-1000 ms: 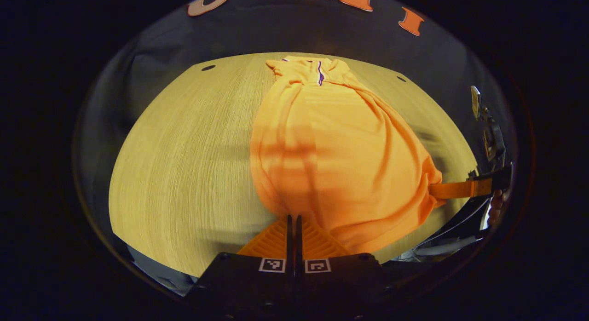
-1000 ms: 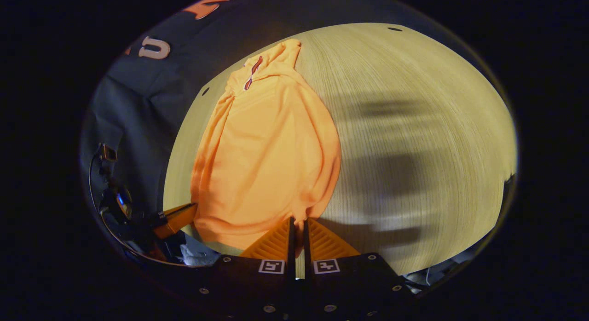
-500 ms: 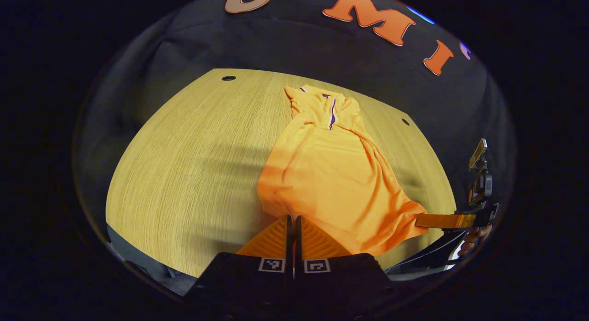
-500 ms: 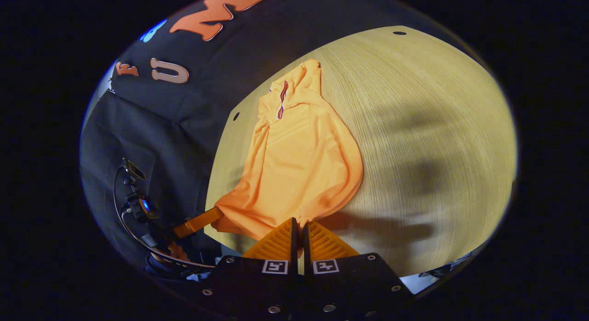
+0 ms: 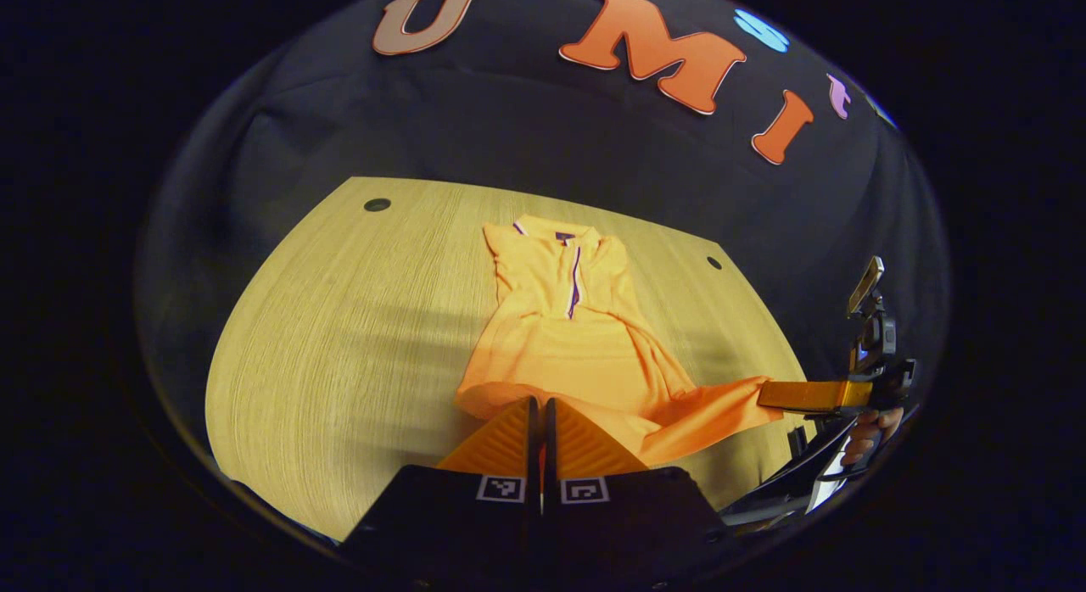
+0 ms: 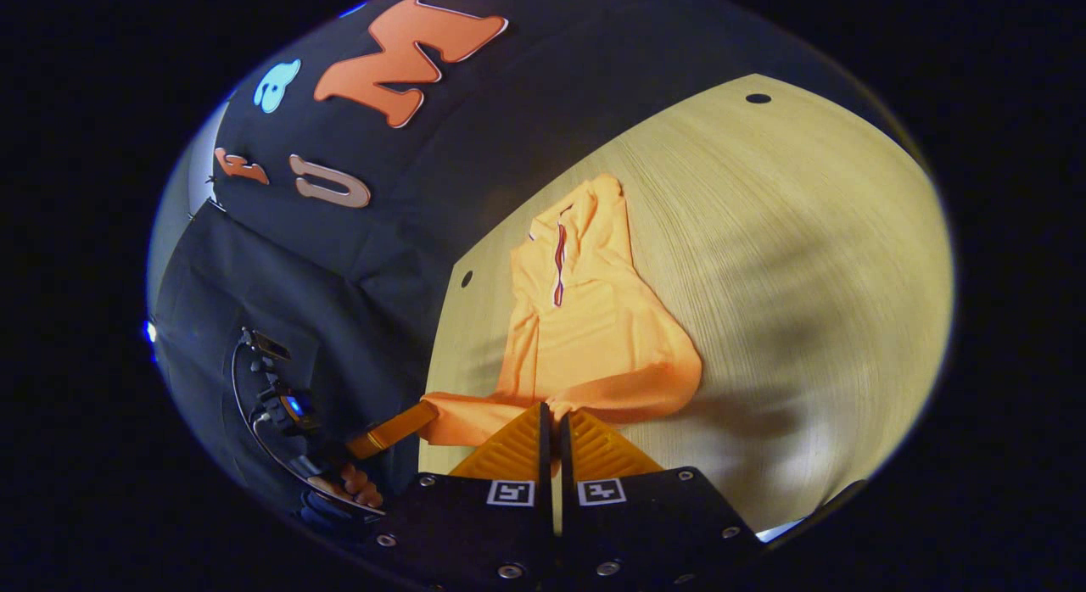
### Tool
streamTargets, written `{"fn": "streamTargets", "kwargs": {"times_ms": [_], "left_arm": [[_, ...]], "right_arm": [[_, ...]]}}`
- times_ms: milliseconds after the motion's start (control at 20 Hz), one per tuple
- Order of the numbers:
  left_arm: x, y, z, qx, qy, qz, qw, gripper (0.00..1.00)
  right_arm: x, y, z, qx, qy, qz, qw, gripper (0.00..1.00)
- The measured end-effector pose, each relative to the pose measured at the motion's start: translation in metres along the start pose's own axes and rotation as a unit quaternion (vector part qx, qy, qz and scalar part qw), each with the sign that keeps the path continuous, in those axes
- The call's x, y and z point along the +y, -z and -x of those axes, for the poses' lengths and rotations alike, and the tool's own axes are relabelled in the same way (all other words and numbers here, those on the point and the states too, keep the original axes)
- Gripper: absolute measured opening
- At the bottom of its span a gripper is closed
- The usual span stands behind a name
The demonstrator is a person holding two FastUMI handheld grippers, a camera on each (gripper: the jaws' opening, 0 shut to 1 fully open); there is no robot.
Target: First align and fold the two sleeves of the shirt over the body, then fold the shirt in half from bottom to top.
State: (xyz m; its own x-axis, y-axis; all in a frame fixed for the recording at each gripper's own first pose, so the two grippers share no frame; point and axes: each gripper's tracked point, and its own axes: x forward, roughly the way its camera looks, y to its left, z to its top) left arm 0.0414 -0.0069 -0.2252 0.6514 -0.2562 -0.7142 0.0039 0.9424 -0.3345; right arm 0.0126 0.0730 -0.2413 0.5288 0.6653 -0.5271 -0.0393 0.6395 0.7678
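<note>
Left gripper (image 5: 540, 403): jaws closed on shirt (image 5: 577, 354) hem.
Right gripper (image 6: 553, 410): jaws closed on hem.
Change: hem lifted farther toward collar, above counter (image 5: 339, 337).

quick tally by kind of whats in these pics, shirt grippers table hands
orange polo shirt: 1
grippers: 2, left gripper and right gripper, each shut on the shirt's bottom hem
wooden table: 1
hands: 1 in the left gripper view, holding the right gripper
total: 5
</note>
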Motion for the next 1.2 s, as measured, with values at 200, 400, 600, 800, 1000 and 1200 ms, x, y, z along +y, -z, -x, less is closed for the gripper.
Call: {"fn": "streamTargets", "kwargs": {"times_ms": [200, 400, 600, 800, 1000, 1200], "left_arm": [[0.013, -0.052, -0.031, -0.015, 0.013, -0.010, 1.000, 0.01], [0.017, -0.094, -0.063, -0.024, 0.025, -0.014, 0.999, 0.01], [0.027, -0.133, -0.095, -0.034, 0.026, -0.026, 0.999, 0.01], [0.036, -0.179, -0.133, -0.053, 0.027, -0.041, 0.997, 0.01], [0.052, -0.217, -0.170, -0.067, 0.006, -0.068, 0.995, 0.00], [0.069, -0.240, -0.203, -0.070, -0.011, -0.074, 0.995, 0.00]], "right_arm": [[0.013, -0.048, -0.016, -0.028, 0.002, 0.003, 1.000, 0.05], [0.018, -0.082, -0.042, -0.034, 0.018, 0.007, 0.999, 0.04], [0.025, -0.122, -0.071, -0.043, 0.030, 0.016, 0.999, 0.05], [0.026, -0.160, -0.106, -0.044, 0.048, 0.031, 0.997, 0.04], [0.023, -0.198, -0.139, -0.043, 0.071, 0.049, 0.995, 0.04], [0.010, -0.225, -0.171, -0.039, 0.101, 0.077, 0.991, 0.05]]}}
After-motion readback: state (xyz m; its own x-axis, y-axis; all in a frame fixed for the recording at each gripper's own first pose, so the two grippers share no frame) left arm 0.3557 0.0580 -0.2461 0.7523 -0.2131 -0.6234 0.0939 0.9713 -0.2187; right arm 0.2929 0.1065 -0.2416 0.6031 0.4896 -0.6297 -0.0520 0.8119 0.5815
